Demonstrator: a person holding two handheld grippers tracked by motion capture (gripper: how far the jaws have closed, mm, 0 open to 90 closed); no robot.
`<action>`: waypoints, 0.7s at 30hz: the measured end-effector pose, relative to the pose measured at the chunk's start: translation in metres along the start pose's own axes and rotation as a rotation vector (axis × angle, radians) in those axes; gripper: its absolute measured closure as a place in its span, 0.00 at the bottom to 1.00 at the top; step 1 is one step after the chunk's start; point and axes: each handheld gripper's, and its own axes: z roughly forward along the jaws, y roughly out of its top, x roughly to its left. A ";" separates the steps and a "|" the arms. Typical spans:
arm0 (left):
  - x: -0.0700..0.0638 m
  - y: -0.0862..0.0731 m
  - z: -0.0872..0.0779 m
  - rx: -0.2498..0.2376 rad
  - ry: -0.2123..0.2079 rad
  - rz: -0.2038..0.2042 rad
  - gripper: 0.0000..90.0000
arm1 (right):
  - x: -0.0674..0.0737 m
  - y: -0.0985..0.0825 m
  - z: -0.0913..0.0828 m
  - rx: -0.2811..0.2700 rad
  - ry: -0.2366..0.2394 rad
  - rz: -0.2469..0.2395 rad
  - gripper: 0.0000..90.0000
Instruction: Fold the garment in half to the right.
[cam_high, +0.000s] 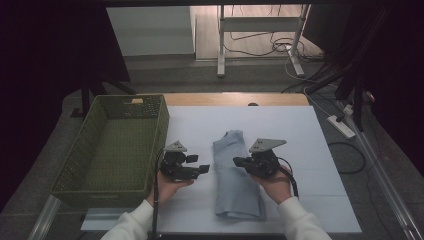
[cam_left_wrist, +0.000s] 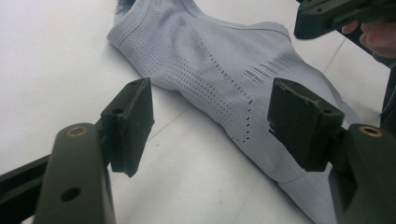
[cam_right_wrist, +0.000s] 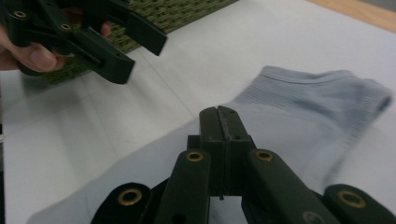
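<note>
Currently the folded grey garment (cam_high: 236, 175) is lying at lower centre of the white table (cam_high: 300, 150), basket (cam_high: 115, 145) at left. Left tool (cam_high: 197, 170) is sitting apart beside it; right tool (cam_high: 239, 161) is pressed together, empty, over the cloth. Folding step seems underway; next move likely needs gripping an edge.

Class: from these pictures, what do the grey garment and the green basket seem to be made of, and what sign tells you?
Garment: soft knitted fabric, matt, probably a stretchy synthetic; fine ribbing and rows of small knitted holes show.
Basket: woven strands, matt olive green, perhaps plastic or paper cord; a regular weave covers its walls.
</note>
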 end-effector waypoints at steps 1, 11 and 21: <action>0.000 0.001 0.000 -0.001 0.000 0.002 0.35 | 0.002 0.001 0.003 0.007 0.004 -0.002 0.99; 0.002 0.001 0.005 0.011 0.001 0.000 0.35 | 0.018 -0.003 0.026 0.107 0.026 -0.051 0.99; 0.002 0.001 0.003 0.008 0.001 0.002 0.35 | 0.019 -0.018 0.033 0.214 -0.050 -0.044 1.00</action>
